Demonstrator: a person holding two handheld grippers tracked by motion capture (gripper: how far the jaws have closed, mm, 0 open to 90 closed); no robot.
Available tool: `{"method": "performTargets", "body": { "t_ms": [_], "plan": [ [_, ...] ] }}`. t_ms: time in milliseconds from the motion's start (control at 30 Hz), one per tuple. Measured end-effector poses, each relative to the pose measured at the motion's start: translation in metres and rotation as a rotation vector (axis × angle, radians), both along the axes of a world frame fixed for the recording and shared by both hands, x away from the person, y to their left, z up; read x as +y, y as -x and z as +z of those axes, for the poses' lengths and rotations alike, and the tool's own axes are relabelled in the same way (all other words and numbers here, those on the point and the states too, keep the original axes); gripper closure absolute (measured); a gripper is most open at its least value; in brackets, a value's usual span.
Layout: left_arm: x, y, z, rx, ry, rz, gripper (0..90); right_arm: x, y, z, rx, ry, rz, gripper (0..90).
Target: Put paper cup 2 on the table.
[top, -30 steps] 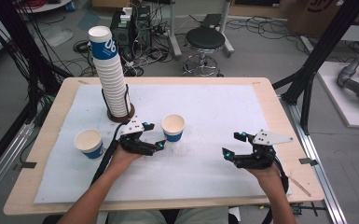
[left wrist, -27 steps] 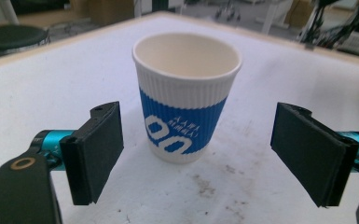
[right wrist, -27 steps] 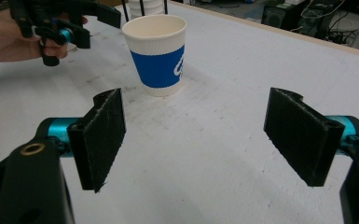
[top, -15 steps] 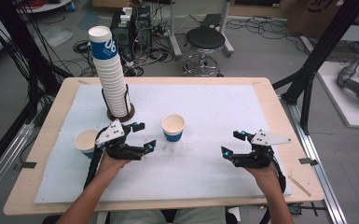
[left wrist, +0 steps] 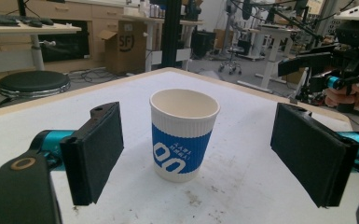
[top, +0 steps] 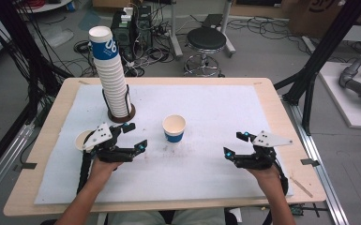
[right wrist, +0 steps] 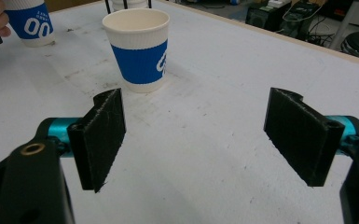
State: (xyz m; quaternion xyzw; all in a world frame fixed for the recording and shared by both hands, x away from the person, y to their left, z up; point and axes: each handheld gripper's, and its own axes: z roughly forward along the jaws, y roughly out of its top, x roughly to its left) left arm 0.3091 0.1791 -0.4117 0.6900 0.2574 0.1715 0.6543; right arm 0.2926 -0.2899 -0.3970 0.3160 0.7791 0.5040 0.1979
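A white paper cup with a blue band (top: 174, 128) stands upright in the middle of the white mat (top: 225, 108). In the left gripper view this cup (left wrist: 183, 135) is ahead of my open left gripper (left wrist: 200, 154), beyond the pads and untouched. From above, the left gripper (top: 136, 136) is left of the cup, and a second cup (top: 81, 139) sits partly hidden beneath it. My right gripper (top: 234, 143) is open and empty to the right, facing the middle cup (right wrist: 139, 49). A tall stack of cups (top: 111, 70) stands in a holder at the back left.
The second cup (right wrist: 28, 21) and a hand show at the top left of the right gripper view. Around the mat runs the wooden table edge (top: 290, 122). On the floor behind are a black stool (top: 207, 40) and cables.
My left gripper has drawn back to the left, away from the middle cup, and now covers part of the left cup. The middle cup and right gripper stayed put.
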Motion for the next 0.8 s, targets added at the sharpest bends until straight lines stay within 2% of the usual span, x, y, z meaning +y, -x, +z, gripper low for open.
{"method": "performTargets", "body": {
  "t_ms": [800],
  "plan": [
    [-0.0051,-0.0021,-0.0015,-0.006,-0.012,-0.002,17.0,-0.0026,0.0,-0.0023,0.011,-0.014,-0.003,21.3]
  ]
}}
